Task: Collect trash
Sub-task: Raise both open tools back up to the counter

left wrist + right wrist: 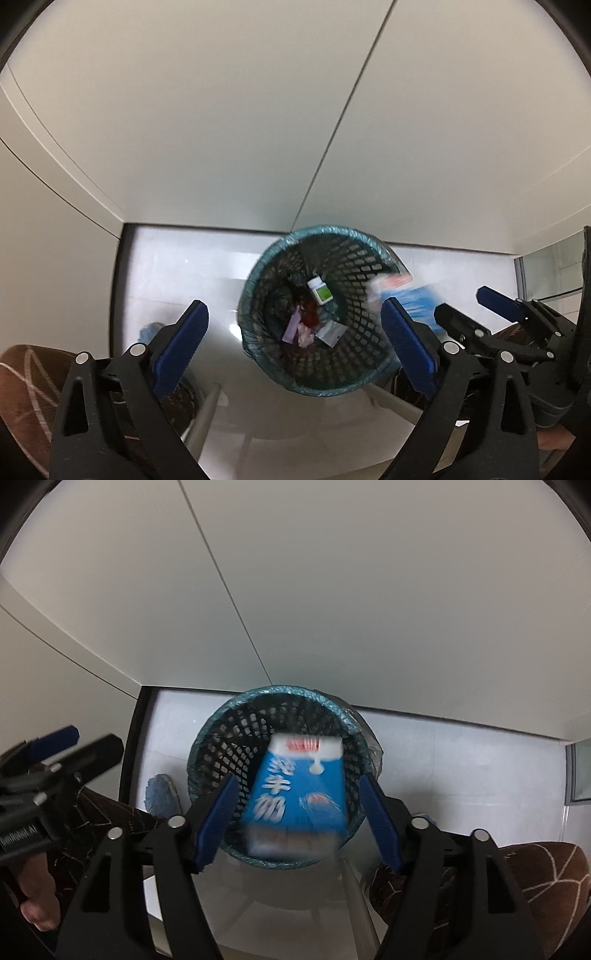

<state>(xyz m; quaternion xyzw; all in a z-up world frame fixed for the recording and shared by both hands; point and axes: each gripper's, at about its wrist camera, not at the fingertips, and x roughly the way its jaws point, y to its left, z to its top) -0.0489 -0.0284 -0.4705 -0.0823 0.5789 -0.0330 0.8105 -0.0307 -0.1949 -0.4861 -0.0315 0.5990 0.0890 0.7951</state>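
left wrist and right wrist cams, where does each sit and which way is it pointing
Left wrist: rides on the left claw, looking down into the mesh bin; its blue pads stand wide apart, and the right claw shows at right.
Right wrist: rides on the right claw, looking down on the blurred blue carton over the bin; its pads stand clear of the carton, and the left claw shows at left.
Shared: bin, carton, white floor.
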